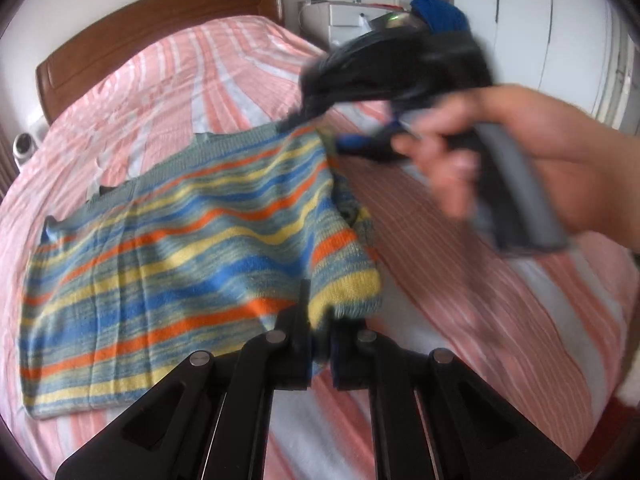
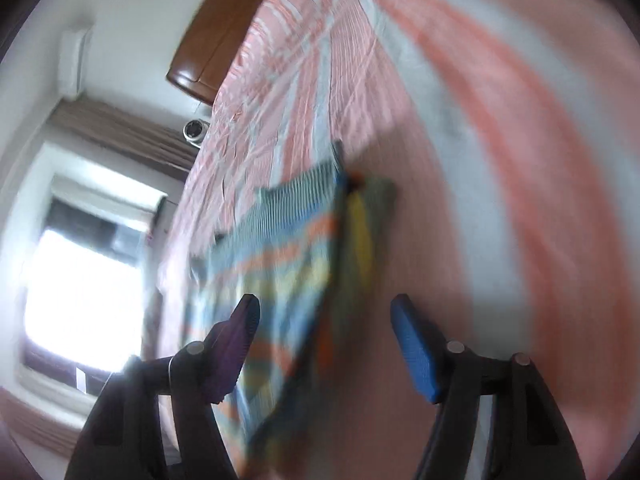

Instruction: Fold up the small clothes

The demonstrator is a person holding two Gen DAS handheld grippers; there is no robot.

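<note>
Lying across the left half of the pink striped bedsheet (image 1: pixel 500 300), the striped knitted sweater (image 1: pixel 168 248) has its near right corner clamped in my left gripper (image 1: pixel 320 344). My right gripper (image 2: pixel 324 344), held by my right hand (image 1: pixel 520 160), hangs over the far right corner, fingers spread apart.

Bare bedspread (image 1: pixel 500 300) right of sweater (image 1: pixel 180 248)

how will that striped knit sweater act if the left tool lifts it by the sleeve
The striped knit sweater probably flops and sags: it already drapes in soft waves on the bed. The left tool pinches only the cuff, so the body likely trails. The ribbed knit looks grippy, so it is unlikely to slip.
</note>
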